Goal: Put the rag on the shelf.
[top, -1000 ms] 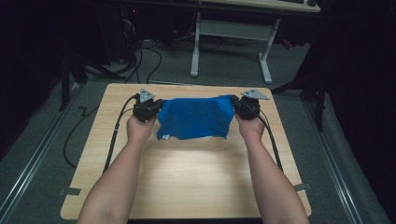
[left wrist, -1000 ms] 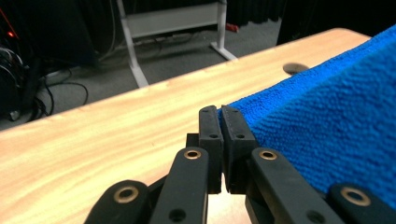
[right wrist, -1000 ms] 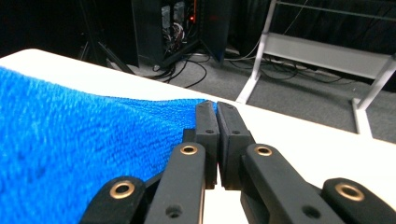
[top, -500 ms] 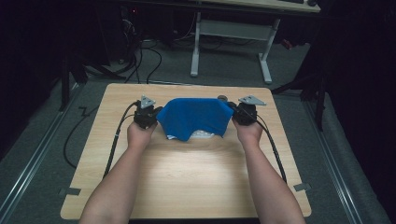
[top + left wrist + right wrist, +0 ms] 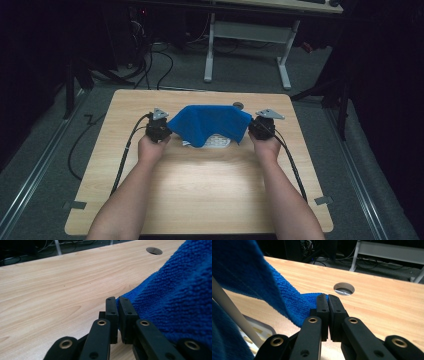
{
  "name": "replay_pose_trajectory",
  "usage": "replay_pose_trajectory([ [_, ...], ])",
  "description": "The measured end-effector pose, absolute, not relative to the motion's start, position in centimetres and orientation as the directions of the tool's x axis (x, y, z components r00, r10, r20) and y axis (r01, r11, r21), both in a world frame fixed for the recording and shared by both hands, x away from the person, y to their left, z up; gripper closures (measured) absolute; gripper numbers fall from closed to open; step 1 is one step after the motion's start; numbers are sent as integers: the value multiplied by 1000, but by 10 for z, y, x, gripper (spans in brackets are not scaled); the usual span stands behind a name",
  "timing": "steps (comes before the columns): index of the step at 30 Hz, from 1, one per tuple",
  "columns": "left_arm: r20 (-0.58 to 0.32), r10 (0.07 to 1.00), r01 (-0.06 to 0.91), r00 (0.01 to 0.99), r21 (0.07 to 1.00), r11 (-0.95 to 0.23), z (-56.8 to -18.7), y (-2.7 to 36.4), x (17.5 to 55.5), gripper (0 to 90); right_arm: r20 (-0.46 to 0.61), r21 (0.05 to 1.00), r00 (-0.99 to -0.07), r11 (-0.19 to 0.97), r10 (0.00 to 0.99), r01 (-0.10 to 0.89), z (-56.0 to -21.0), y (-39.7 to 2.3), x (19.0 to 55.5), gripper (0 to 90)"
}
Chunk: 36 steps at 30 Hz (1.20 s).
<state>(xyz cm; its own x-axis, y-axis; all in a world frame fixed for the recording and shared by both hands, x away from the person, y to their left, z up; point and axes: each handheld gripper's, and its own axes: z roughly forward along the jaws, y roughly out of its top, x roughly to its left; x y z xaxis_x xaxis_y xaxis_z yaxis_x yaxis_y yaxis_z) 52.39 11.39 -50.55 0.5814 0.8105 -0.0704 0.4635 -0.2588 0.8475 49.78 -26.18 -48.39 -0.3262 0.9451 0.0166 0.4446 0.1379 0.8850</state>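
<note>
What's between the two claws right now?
In the high view, a blue towel stretches from the left claw to the right claw, draped over a white tray.

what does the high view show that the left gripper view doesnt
High view alone: both forearms, the right tool, the whole blue cloth stretched between the tools, a white patterned object peeking from under it, and the floor with a white desk frame.
Left gripper view alone: the left tool pinching the cloth's corner, and its looped weave.
Both: cloth, wooden table, table hole.
</note>
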Motion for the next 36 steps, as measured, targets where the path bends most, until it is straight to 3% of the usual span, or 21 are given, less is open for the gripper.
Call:
replay_pose_trajectory([
  [5, -69, 809, 463, 584, 847, -262, -507, 113, 522, 857, 24, 880, -321, 133, 947, 457, -489, -264, 495, 870],
  [9, -81, 813, 466, 577, 850, -246, -505, 114, 520, 759, 22, 882, -315, 130, 949, 452, -486, -264, 494, 777],
  [18, -82, 828, 467, 555, 854, -228, -501, 118, 517, 681, 21, 887, -274, 109, 961, 449, -476, -272, 488, 626],
  [36, -77, 854, 484, 514, 848, -215, -518, 128, 505, 590, -4, 864, -247, 128, 969, 488, -495, -284, 476, 613],
])
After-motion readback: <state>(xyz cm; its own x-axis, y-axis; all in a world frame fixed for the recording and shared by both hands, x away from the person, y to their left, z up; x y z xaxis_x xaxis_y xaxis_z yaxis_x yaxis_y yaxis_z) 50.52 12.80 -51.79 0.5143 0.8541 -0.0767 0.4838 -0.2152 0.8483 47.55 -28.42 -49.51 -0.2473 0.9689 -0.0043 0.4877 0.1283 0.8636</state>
